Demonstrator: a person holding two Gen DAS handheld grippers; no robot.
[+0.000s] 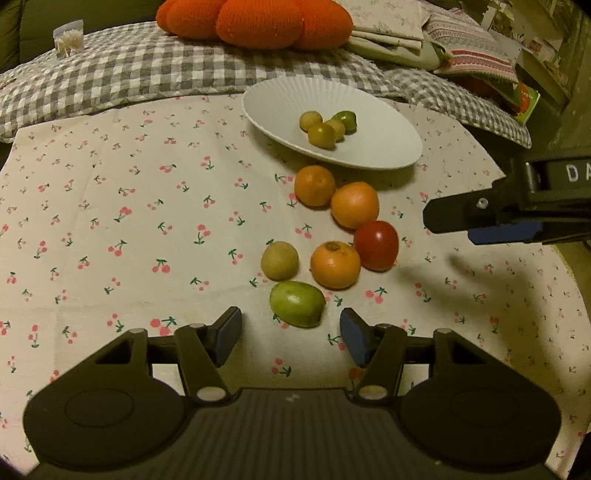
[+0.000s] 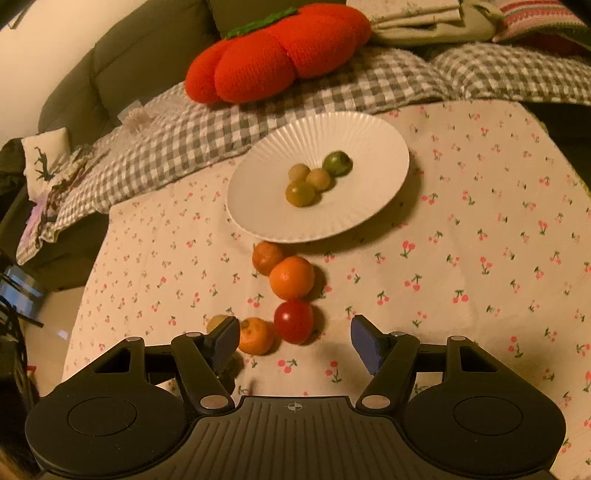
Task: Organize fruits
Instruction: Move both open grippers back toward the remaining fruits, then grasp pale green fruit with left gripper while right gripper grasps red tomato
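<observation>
Left wrist view: the left claw (image 1: 290, 334) sits at the bottom centre with its blue-padded fingers spread apart and nothing between them. Just above the gap lies a green fruit (image 1: 297, 303) on the cherry-print cloth (image 1: 110, 221). Above it, a tan round fruit (image 1: 279, 260) lies beside an orange with a brown stem scar (image 1: 335, 264), which touches a red tomato (image 1: 376, 245). Two more oranges (image 1: 354, 205) run up toward the white ribbed plate (image 1: 280, 107) in the upper centre, which holds four small greenish fruits (image 1: 328, 127). The right claw (image 1: 480, 218) enters from the right edge, seen side-on; whether it is apart or together cannot be told here. A knitted orange cushion (image 1: 255, 22) lies on a grey checked blanket (image 1: 147, 70) at the top.

Right wrist view: the right claw (image 2: 294, 338) at the bottom centre is spread wide and empty. The tomato (image 2: 293, 320) sits just above the gap, the scarred orange (image 2: 256, 336) to its left by the left finger. The plate (image 2: 258, 206) is in the centre.
</observation>
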